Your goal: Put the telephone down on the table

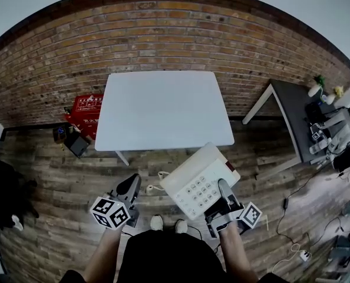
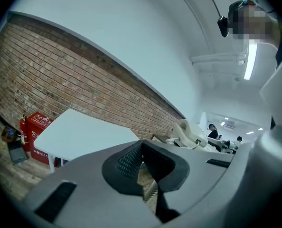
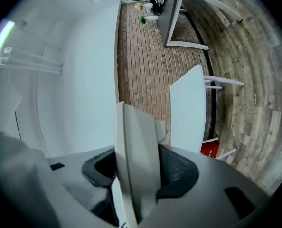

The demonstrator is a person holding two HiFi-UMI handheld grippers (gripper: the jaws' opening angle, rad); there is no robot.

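Observation:
A white desk telephone (image 1: 197,180) with a keypad hangs in the air over the wooden floor, in front of the white table (image 1: 163,108). My right gripper (image 1: 224,194) is shut on the telephone's near right edge. In the right gripper view the telephone's (image 3: 134,151) edge stands upright between the two dark pads (image 3: 179,167) of that gripper (image 3: 138,164), and the table (image 3: 188,108) lies beyond. My left gripper (image 1: 130,186) hovers left of the telephone, apart from it. Its jaws (image 2: 141,150) meet with nothing between them, pointing toward the table (image 2: 79,132).
A red box (image 1: 86,108) and a small dark device (image 1: 78,144) sit on the floor left of the table. A grey desk (image 1: 294,114) with equipment stands at the right. Cables (image 1: 293,205) trail over the floor there. The brick wall (image 1: 163,34) runs behind the table.

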